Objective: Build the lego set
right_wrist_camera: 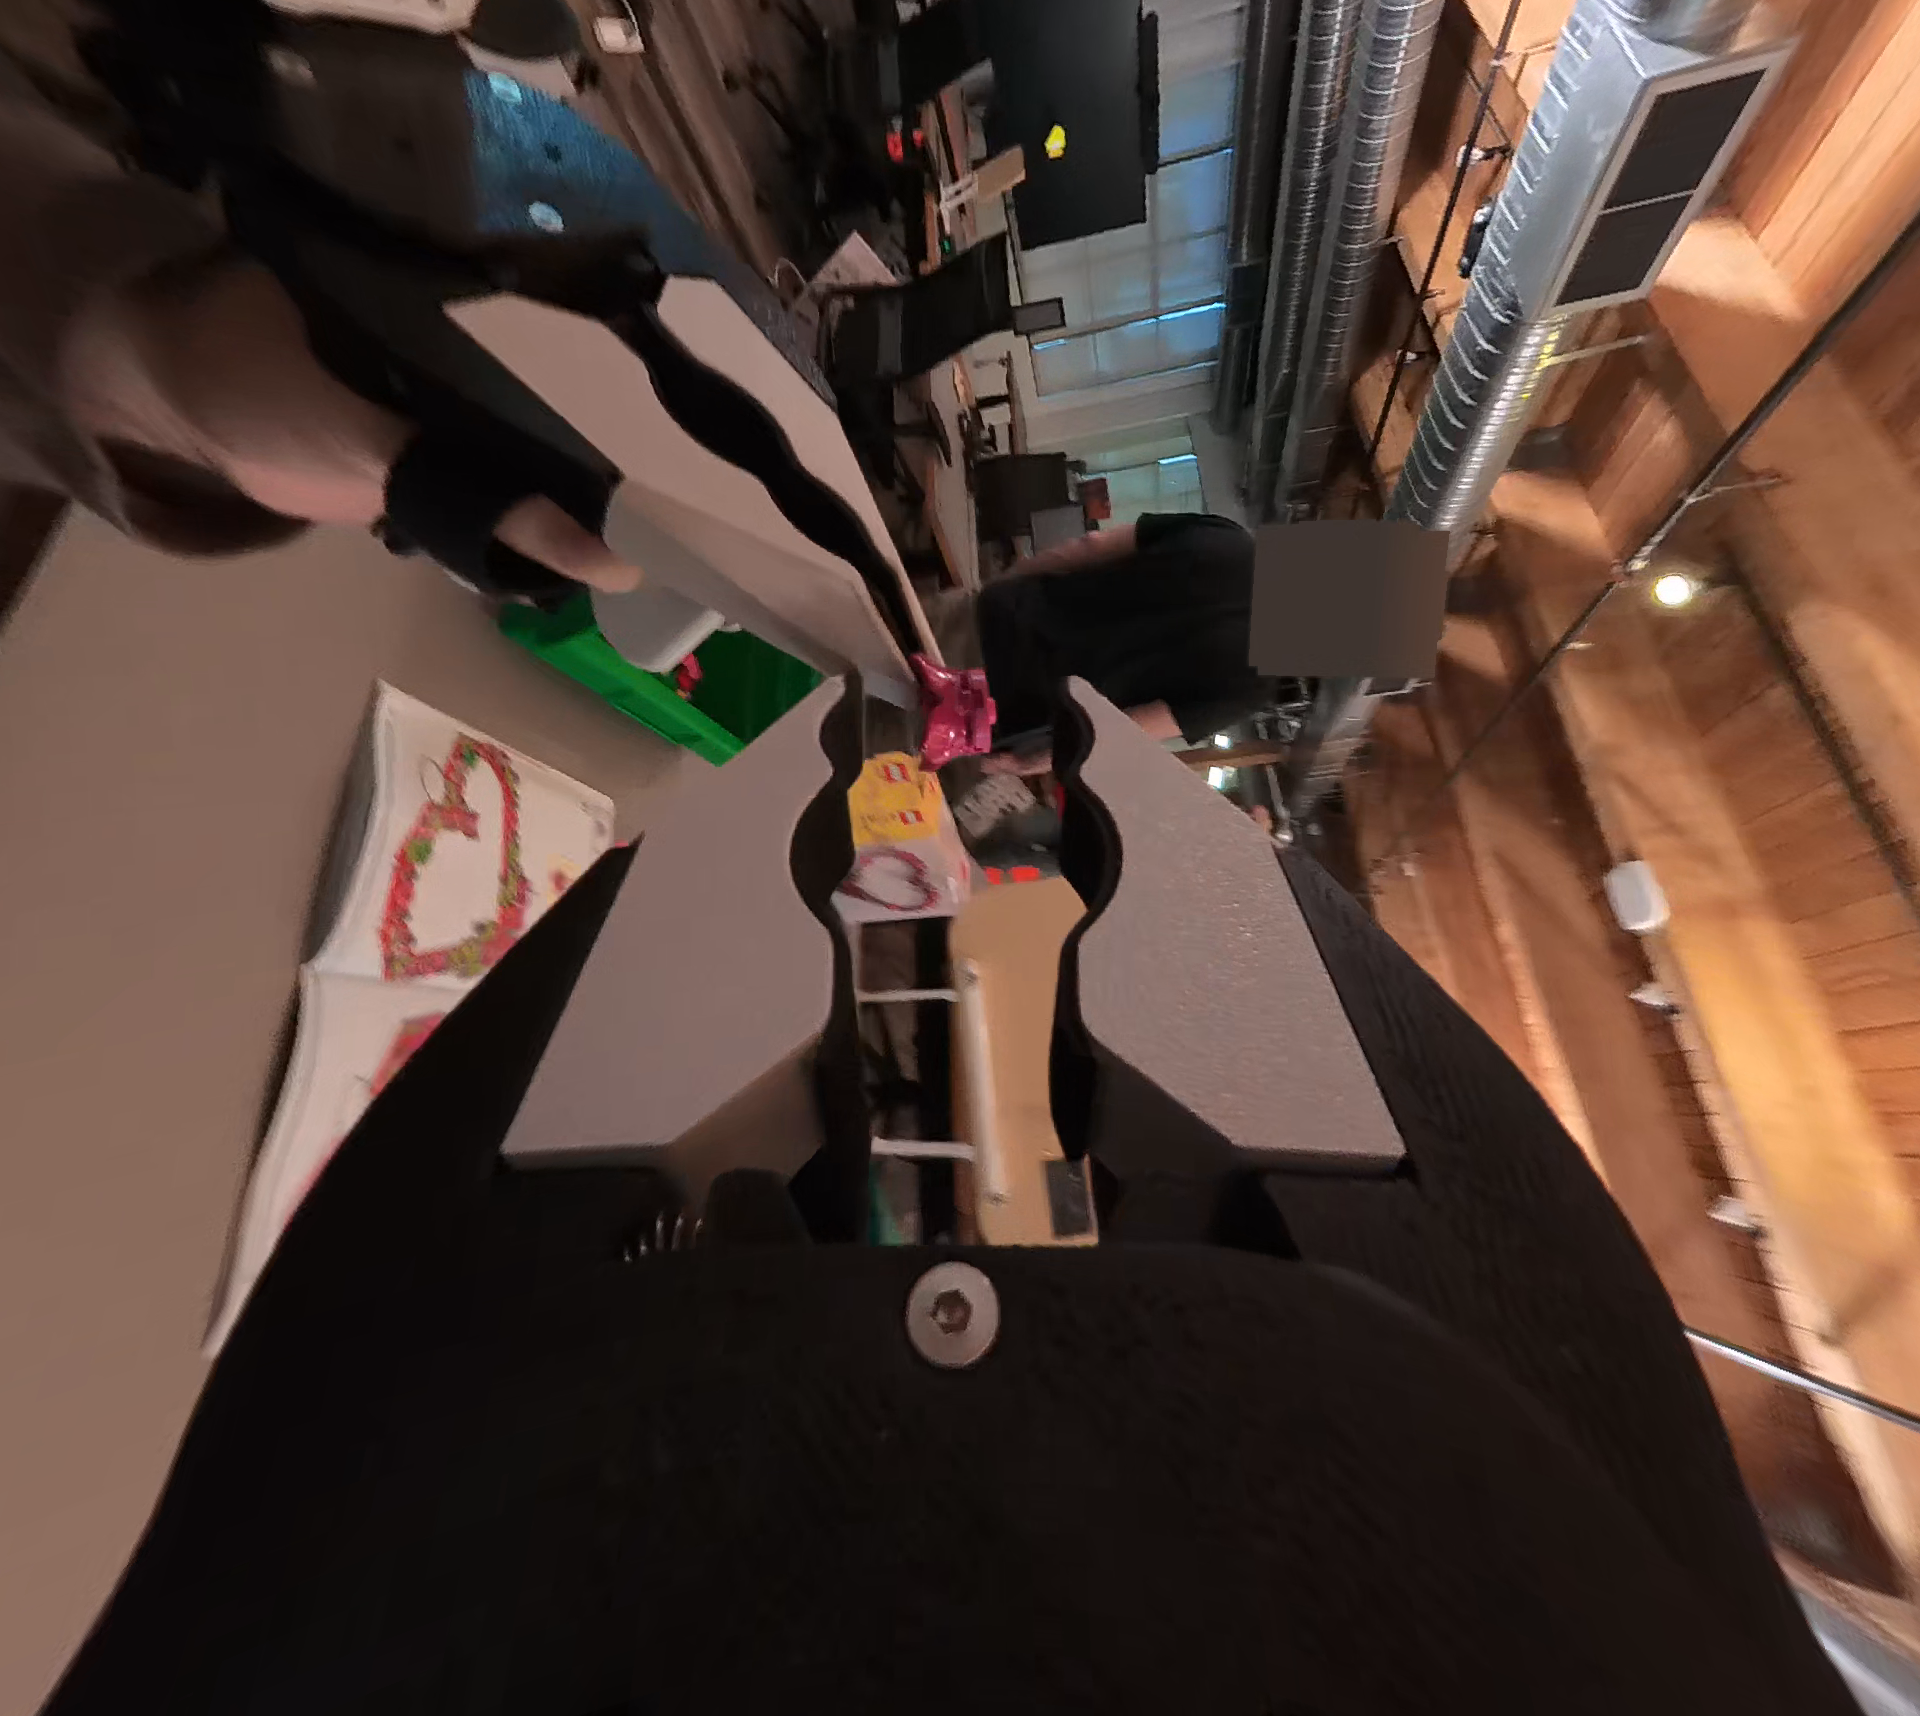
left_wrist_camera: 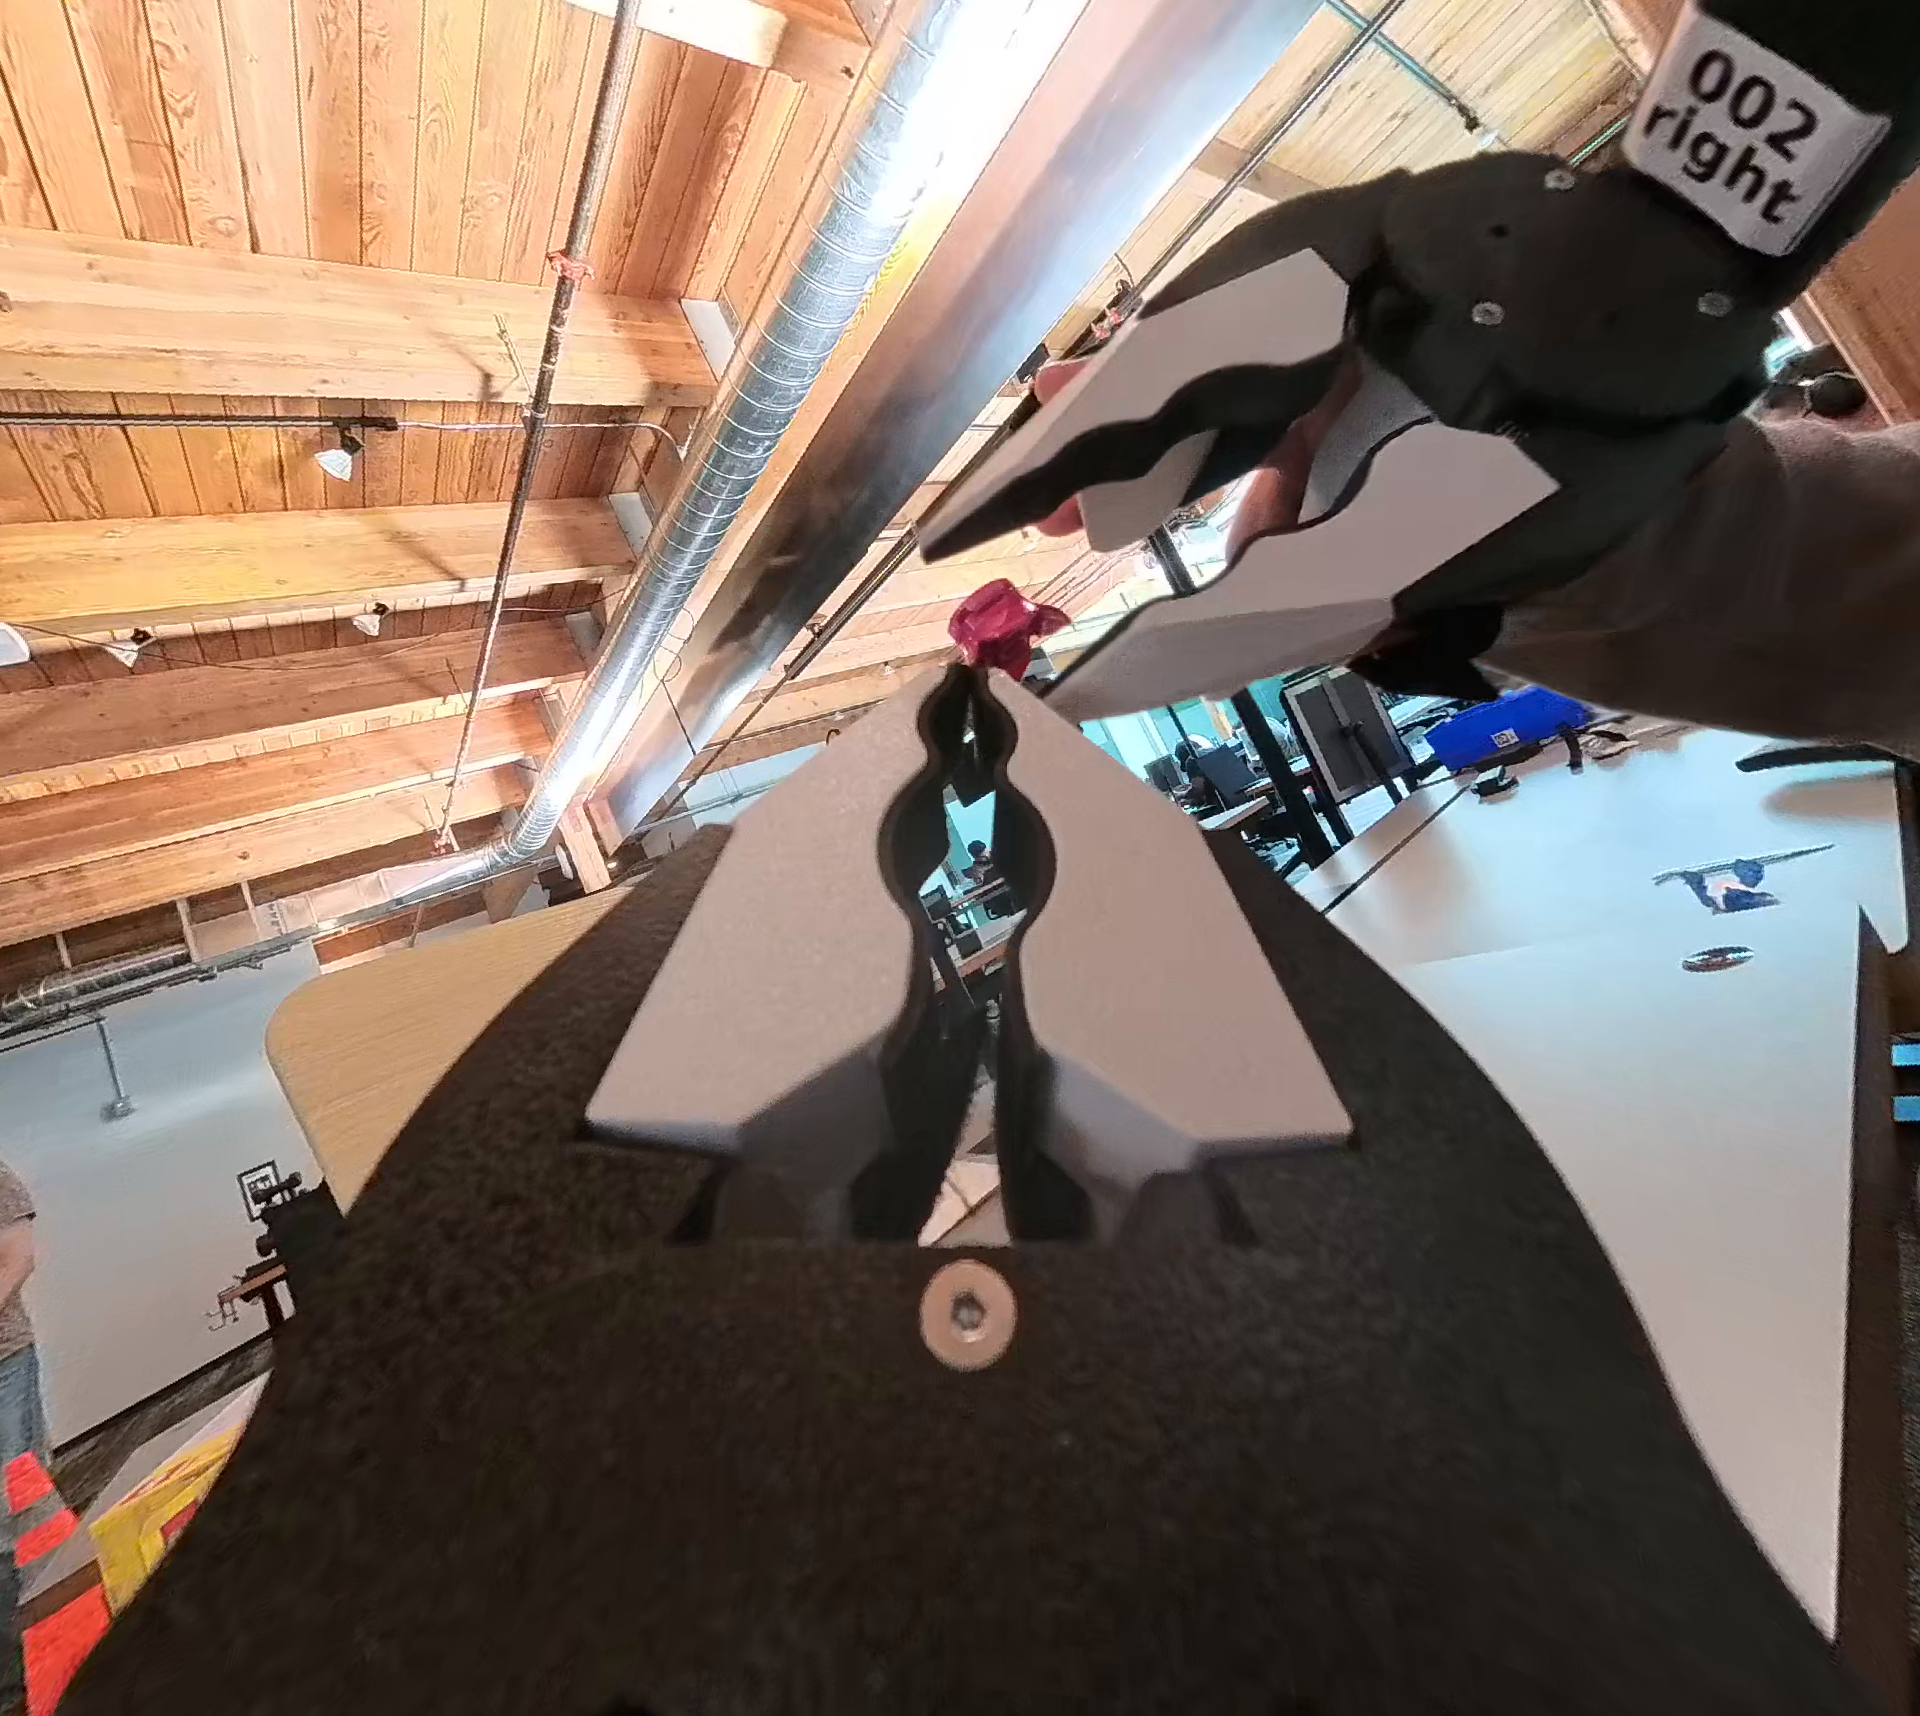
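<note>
two tongs, left tongs (left_wrist_camera: 977,679) pinching magenta piece (left_wrist_camera: 997,629)

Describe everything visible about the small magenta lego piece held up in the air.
The magenta lego piece is small, glossy and translucent-looking plastic with an irregular, petal-like outline. It is pinched at the very fingertips of the left claw, which is shut on it, and held high above the white table. In the right wrist view the same piece sits between the tips of the open right claw, whose fingers do not visibly touch it. Finer details are blurred.
</note>
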Demonstrator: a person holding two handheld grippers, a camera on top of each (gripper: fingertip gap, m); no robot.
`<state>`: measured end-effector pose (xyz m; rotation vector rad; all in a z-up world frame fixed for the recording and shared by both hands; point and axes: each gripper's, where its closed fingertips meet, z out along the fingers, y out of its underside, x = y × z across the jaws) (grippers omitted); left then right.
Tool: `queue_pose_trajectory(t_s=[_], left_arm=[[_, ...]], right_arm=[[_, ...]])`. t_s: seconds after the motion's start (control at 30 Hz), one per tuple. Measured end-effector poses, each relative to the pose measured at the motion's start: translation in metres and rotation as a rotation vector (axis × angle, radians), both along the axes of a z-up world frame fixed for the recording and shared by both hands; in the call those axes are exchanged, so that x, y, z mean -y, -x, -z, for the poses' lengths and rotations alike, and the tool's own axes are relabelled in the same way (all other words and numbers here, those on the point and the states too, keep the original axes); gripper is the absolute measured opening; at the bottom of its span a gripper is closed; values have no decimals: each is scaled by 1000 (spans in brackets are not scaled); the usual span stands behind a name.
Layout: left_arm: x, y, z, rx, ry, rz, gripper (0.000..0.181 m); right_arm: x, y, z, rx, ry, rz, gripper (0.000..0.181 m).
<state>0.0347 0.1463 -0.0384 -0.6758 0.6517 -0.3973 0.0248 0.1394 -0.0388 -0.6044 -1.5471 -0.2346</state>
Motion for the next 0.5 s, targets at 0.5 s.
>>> queue_pose_trajectory(t_s=[0.5], left_arm=[[-2, -7, 4, -39, -8, -26, 0]], right_arm=[[-8, -9, 5, 93, -155, 79, 9]])
